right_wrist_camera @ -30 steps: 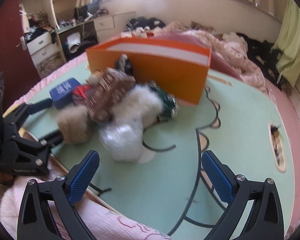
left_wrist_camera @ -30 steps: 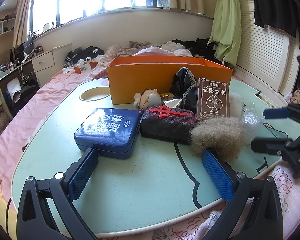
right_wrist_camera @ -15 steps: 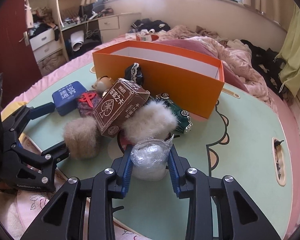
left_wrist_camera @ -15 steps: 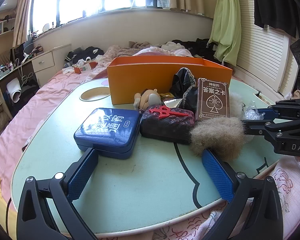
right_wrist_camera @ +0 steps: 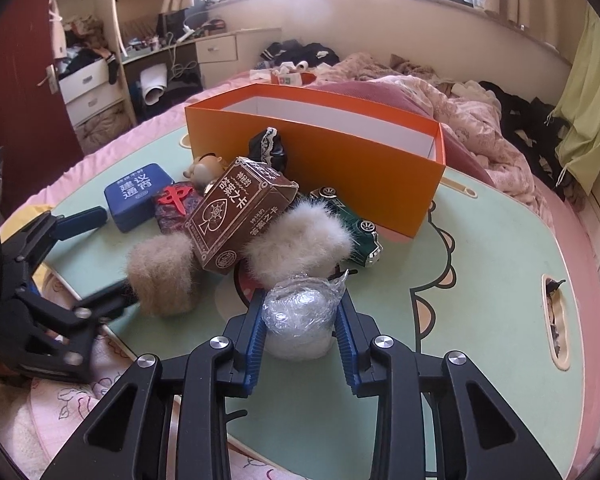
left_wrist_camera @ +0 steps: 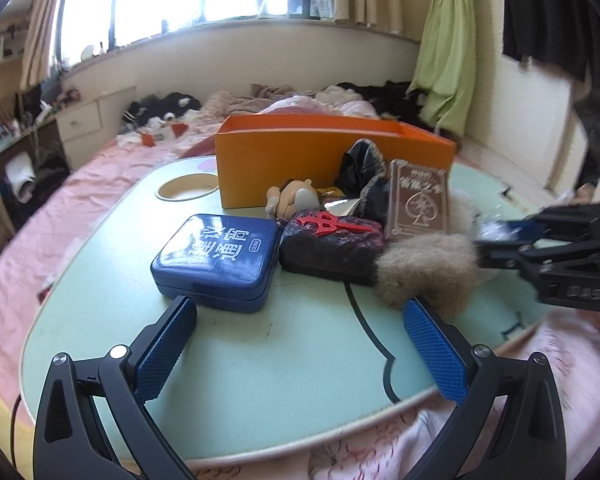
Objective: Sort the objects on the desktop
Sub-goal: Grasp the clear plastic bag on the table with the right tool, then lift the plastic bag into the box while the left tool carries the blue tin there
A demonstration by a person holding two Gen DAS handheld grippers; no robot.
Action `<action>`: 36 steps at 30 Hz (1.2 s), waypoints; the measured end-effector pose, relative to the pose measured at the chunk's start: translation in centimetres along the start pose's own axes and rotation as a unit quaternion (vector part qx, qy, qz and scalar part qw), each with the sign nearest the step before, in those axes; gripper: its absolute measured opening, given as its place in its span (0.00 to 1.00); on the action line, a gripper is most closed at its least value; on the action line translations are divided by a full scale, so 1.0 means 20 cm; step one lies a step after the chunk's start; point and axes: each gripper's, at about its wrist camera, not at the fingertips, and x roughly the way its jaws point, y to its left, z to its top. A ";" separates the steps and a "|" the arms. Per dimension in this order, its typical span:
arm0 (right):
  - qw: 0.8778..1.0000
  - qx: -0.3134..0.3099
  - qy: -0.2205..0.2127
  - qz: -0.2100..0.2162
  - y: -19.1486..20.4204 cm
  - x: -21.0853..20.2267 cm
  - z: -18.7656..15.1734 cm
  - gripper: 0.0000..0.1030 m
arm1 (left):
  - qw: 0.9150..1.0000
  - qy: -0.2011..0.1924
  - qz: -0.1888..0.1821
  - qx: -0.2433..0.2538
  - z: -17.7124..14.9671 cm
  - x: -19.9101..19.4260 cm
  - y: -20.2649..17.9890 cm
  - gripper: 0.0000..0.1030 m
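My right gripper [right_wrist_camera: 302, 304] is shut on a white bundle wrapped in clear plastic [right_wrist_camera: 298, 320], low over the mint-green table [right_wrist_camera: 480, 280]. Just beyond it lie a white fur puff [right_wrist_camera: 300, 240], a brown card box [right_wrist_camera: 240, 216], a tan fur puff [right_wrist_camera: 162, 276] and a green toy car [right_wrist_camera: 356, 232]. The open-topped orange box [right_wrist_camera: 340, 168] stands behind the pile. My left gripper [left_wrist_camera: 300, 344] is open with nothing between its fingers, close in front of a blue case [left_wrist_camera: 216, 256]. A dark pouch with a red character [left_wrist_camera: 332, 244] lies beside that case.
A small doll [left_wrist_camera: 296, 200] and a black lace item [right_wrist_camera: 268, 152] lean against the orange box. The table sits on a pink bed; its near edge [left_wrist_camera: 300, 452] runs under both grippers. A round recess [left_wrist_camera: 188, 192] lies at the table's far left.
My right gripper came forward to the plastic-wrapped bundle and its jaws closed on it. The left gripper has stayed open in place.
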 end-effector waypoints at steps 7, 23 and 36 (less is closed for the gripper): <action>1.000 0.014 0.001 0.007 -0.03 0.00 0.00 0.31 | 0.999 0.004 0.029 -0.032 0.14 -0.04 0.25 1.00; 1.000 0.026 -0.008 0.009 -0.05 -0.02 0.00 0.31 | 0.993 0.111 0.039 -0.009 0.22 0.18 0.22 0.65; 0.996 0.034 -0.084 0.013 -0.16 -0.14 0.28 0.31 | 0.999 0.015 0.014 -0.038 0.52 0.00 0.26 0.65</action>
